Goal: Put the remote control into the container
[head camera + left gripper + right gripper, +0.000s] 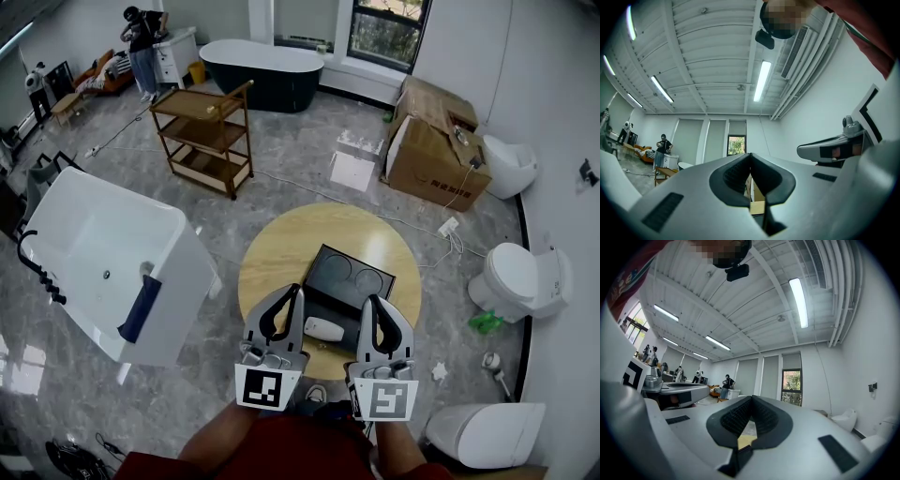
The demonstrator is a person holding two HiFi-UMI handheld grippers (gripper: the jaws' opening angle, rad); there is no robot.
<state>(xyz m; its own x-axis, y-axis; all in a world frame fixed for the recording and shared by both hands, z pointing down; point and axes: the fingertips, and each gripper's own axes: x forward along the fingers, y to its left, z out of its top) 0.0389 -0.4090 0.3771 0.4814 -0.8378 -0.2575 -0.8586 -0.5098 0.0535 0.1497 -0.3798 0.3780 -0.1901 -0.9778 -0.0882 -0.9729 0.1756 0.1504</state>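
In the head view, the left gripper [297, 291] and the right gripper [370, 302] are held side by side over the near part of a round light wooden table [272, 253]. The small white oval remote control [323, 328] lies between the two grippers, just right of the left one and just left of the right one. It seems to rest on the near edge of the flat black square container [323, 281], but I cannot tell if it is really inside. The container reaches from between the grippers to beyond their tips.

In the left gripper view, the two dark pads meet at the tips. The jaws are closed and nothing is between them. A piece of the wooden table shows below the tips.

In the right gripper view, the jaws are also closed together and hold nothing. A small piece of the table shows under them.
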